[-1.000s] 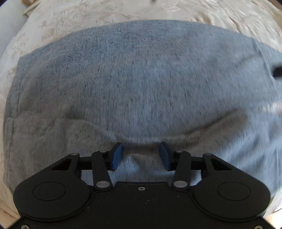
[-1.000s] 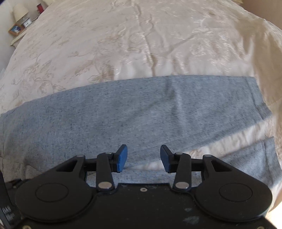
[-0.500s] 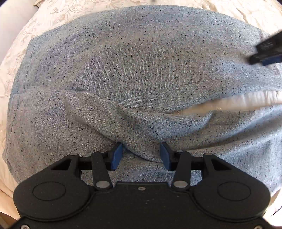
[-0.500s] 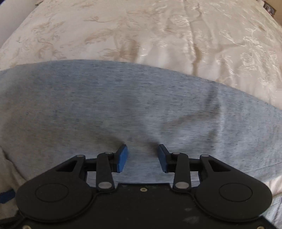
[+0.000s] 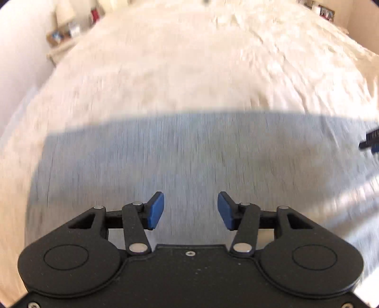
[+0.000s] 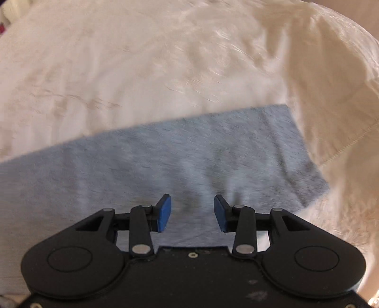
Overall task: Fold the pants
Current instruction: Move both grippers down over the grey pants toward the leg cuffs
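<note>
Grey-blue pants (image 5: 189, 151) lie flat on a cream bedspread (image 5: 189, 71). In the left wrist view my left gripper (image 5: 190, 210) is open and empty above the cloth, blue pads apart. In the right wrist view the pants (image 6: 165, 161) run from the left edge to a straight end at the right. My right gripper (image 6: 192, 216) is open and empty over that cloth. The tip of the right gripper (image 5: 370, 141) shows at the right edge of the left wrist view. Both views are motion-blurred.
The bedspread (image 6: 142, 59) stretches far beyond the pants. Its hemmed edge (image 6: 343, 147) folds down at the right. A bedside table (image 5: 64, 35) with small items stands far left, and frames (image 5: 324, 10) stand far right.
Both grippers have pulled back and up from the pants. The raised fold between my left fingers is gone and the cloth lies flat. The far bedspread has come into view.
</note>
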Motion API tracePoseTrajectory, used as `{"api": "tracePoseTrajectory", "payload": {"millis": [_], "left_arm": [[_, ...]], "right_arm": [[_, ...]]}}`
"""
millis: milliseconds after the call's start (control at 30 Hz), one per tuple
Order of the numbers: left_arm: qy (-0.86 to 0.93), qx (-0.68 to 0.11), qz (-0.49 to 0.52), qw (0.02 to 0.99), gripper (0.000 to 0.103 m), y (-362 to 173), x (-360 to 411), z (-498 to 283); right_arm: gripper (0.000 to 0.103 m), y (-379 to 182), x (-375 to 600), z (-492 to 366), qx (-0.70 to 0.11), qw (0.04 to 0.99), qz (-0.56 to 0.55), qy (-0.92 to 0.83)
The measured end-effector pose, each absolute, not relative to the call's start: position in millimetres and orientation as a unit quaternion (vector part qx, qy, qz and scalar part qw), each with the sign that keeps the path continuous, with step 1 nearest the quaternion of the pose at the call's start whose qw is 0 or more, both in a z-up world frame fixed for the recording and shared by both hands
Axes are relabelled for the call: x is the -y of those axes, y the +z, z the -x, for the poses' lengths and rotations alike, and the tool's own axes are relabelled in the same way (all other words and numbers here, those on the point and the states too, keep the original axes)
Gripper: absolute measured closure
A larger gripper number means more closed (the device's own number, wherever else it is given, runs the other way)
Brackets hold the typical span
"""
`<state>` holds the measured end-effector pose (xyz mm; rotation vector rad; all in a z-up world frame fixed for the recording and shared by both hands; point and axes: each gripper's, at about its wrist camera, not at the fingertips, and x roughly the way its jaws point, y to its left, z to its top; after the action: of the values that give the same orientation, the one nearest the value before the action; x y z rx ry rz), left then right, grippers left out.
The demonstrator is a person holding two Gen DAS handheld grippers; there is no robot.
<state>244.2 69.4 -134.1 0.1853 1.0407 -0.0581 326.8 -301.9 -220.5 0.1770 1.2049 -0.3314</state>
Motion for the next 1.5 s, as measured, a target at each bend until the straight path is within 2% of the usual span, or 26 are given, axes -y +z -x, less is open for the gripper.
{"api": "tracePoseTrajectory", "payload": {"millis": [200, 333, 467, 600, 700, 900, 1033, 1100, 1200, 1400, 1500], "left_arm": [[0.012, -0.53, -0.097, 0.842, 0.046, -187.9, -85.4, -318.0], [0.063, -0.559, -0.126, 0.817, 0.042, -230.8, -109.0, -331.9], [0.059, -0.554, -0.095, 0.825, 0.046, -205.6, -128.1, -330.7], [0.022, -0.517, -0.088, 0.851, 0.046, -165.9, -134.3, -288.1], [-0.012, -0.515, -0.088, 0.853, 0.046, -150.7, -137.7, -244.2], [-0.069, -0.543, -0.09, 0.832, 0.046, -169.7, -136.9, -185.9], [-0.075, -0.569, -0.085, 0.814, 0.046, -192.4, -142.7, -177.5], [-0.078, -0.577, -0.083, 0.808, 0.047, -201.7, -139.7, -176.1], [-0.084, -0.602, -0.088, 0.789, 0.047, -218.3, -133.2, -166.9], [-0.071, -0.597, -0.105, 0.792, 0.047, -220.1, -117.2, -148.2], [-0.065, -0.6, -0.114, 0.789, 0.047, -222.7, -109.4, -141.5]], "right_arm": [[0.063, -227.3, 241.9, -352.3, -0.564, 0.819, -0.065, -0.08], [0.066, -247.0, 248.1, -355.2, -0.575, 0.808, -0.067, -0.109], [0.062, -238.7, 272.1, -348.1, -0.575, 0.799, -0.044, -0.171], [0.062, -202.5, 272.2, -314.3, -0.553, 0.813, -0.051, -0.172], [0.062, -178.4, 226.9, -279.7, -0.541, 0.827, -0.069, -0.138], [0.062, -165.5, 111.0, -212.3, -0.56, 0.822, -0.107, -0.012], [0.062, -179.4, 44.3, -192.4, -0.576, 0.81, -0.084, 0.069], [0.066, -196.3, 30.2, -190.9, -0.589, 0.802, -0.062, 0.082], [0.07, -225.3, 49.6, -186.4, -0.615, 0.785, -0.062, 0.047], [0.069, -232.5, 117.5, -144.2, -0.639, 0.767, -0.048, -0.038], [0.069, -234.4, 153.2, -119.1, -0.65, 0.753, -0.077, -0.07]]}}
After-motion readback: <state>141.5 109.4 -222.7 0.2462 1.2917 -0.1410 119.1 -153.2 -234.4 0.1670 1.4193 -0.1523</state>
